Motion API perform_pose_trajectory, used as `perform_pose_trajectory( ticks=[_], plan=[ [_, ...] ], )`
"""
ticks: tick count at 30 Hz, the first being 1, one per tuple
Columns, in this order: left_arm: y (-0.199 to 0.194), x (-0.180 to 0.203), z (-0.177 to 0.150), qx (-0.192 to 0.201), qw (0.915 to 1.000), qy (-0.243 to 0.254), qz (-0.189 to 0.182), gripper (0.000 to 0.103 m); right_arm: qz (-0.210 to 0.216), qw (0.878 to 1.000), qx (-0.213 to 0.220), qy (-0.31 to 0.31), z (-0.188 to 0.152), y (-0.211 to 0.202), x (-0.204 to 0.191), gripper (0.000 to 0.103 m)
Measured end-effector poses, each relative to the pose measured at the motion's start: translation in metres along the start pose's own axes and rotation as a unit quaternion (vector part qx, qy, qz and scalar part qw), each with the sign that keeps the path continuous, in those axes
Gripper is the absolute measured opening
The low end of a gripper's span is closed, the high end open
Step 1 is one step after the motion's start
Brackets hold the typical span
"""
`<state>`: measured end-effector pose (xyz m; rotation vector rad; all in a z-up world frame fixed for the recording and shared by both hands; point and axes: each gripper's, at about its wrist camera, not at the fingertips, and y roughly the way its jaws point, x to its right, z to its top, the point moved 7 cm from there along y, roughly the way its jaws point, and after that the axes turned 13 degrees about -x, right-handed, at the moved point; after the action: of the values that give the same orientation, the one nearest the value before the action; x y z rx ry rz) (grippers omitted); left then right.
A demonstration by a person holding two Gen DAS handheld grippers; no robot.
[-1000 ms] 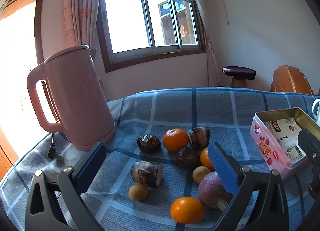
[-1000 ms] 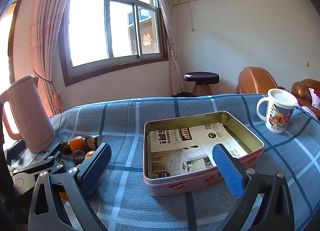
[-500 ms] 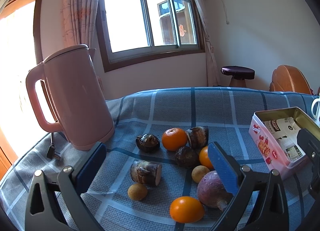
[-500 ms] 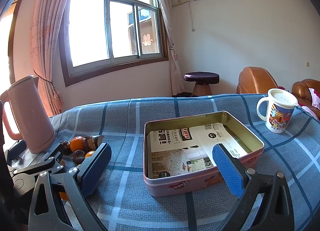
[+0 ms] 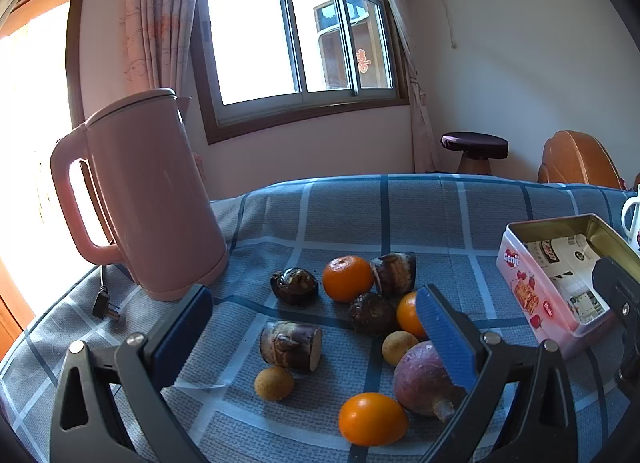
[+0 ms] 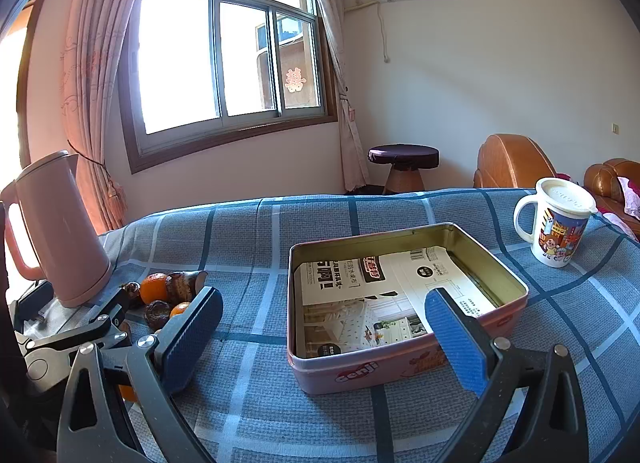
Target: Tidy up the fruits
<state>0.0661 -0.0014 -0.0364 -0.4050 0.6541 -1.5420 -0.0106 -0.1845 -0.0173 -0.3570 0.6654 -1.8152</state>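
Observation:
Several fruits and roots lie on the blue checked cloth in the left wrist view: an orange point(image 5: 347, 278) at the back, another orange point(image 5: 373, 418) at the front, a purple root point(image 5: 424, 379), small yellow fruits point(image 5: 274, 383), dark brown pieces point(image 5: 291, 346). My left gripper point(image 5: 314, 335) is open and empty above them. An open pink tin point(image 6: 404, 363) lined with printed paper stands in the right wrist view. My right gripper point(image 6: 324, 331) is open and empty over its near edge. The tin also shows in the left wrist view point(image 5: 536, 295).
A pink electric kettle point(image 5: 148, 199) with its cord and plug point(image 5: 105, 305) stands left of the fruit. A white lidded mug point(image 6: 558, 223) stands right of the tin. The left gripper's body point(image 6: 72, 339) lies at the left in the right wrist view.
The left wrist view has shifted very slightly, so the fruit and tin sit a little more to the left. The right gripper has not moved.

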Motion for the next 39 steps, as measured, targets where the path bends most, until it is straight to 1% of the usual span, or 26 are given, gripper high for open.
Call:
perform_pose_trajectory(
  ticks=[11, 15, 17, 20, 22, 23, 26, 29, 31, 32, 33, 35, 36, 37, 39],
  plan=[
    [0.0, 0.0, 0.0, -0.001, 1.0, 0.0, 0.0, 0.103, 0.0, 1.0, 0.0, -0.001, 0.0, 0.0, 0.0, 0.102],
    [0.003, -0.001, -0.001, -0.005, 1.0, 0.003, 0.003, 0.103, 0.008, 1.0, 0.001, -0.005, 0.0, 0.0, -0.002, 0.102],
    [0.006, -0.008, 0.001, -0.011, 0.9997, 0.004, 0.02, 0.103, 0.014, 1.0, 0.002, -0.011, 0.0, -0.001, -0.006, 0.102],
    [0.013, -0.033, 0.005, -0.023, 0.9974, -0.002, 0.068, 0.103, 0.028, 0.999, 0.001, -0.024, -0.002, -0.001, -0.014, 0.102],
    [0.018, -0.054, 0.005, -0.032, 0.9943, -0.019, 0.1, 0.103, 0.047, 0.998, -0.005, -0.038, -0.004, 0.0, -0.023, 0.101],
    [0.021, -0.064, 0.004, -0.038, 0.9933, -0.029, 0.105, 0.103, 0.059, 0.997, -0.009, -0.044, -0.005, 0.001, -0.028, 0.099],
    [0.024, -0.086, 0.002, -0.051, 0.9919, -0.052, 0.104, 0.103, 0.106, 0.992, -0.032, -0.066, -0.01, 0.005, -0.048, 0.093],
    [0.024, -0.107, 0.0, -0.05, 0.9884, -0.068, 0.127, 0.103, 0.145, 0.984, -0.064, -0.086, -0.015, 0.013, -0.07, 0.091],
    [0.026, -0.116, -0.001, -0.053, 0.9872, -0.074, 0.131, 0.103, 0.15, 0.98, -0.085, -0.101, -0.019, 0.022, -0.085, 0.091],
    [0.028, -0.121, -0.001, -0.052, 0.9872, -0.077, 0.13, 0.103, 0.148, 0.979, -0.093, -0.106, -0.021, 0.026, -0.093, 0.088],
    [0.029, -0.124, -0.001, -0.054, 0.9867, -0.078, 0.132, 0.103, 0.144, 0.978, -0.1, -0.111, -0.023, 0.03, -0.099, 0.086],
    [0.031, -0.13, -0.001, -0.057, 0.9858, -0.085, 0.133, 0.103, 0.13, 0.977, -0.123, -0.117, -0.025, 0.044, -0.107, 0.074],
    [0.031, -0.131, -0.002, -0.058, 0.9857, -0.088, 0.131, 0.103, 0.13, 0.975, -0.14, -0.115, -0.027, 0.052, -0.11, 0.072],
    [0.032, -0.132, -0.002, -0.059, 0.9859, -0.09, 0.128, 0.103, 0.145, 0.972, -0.152, -0.108, -0.029, 0.057, -0.113, 0.071],
    [0.033, -0.133, -0.002, -0.06, 0.9861, -0.092, 0.125, 0.103, 0.154, 0.968, -0.17, -0.098, -0.032, 0.066, -0.117, 0.07]
  ],
)
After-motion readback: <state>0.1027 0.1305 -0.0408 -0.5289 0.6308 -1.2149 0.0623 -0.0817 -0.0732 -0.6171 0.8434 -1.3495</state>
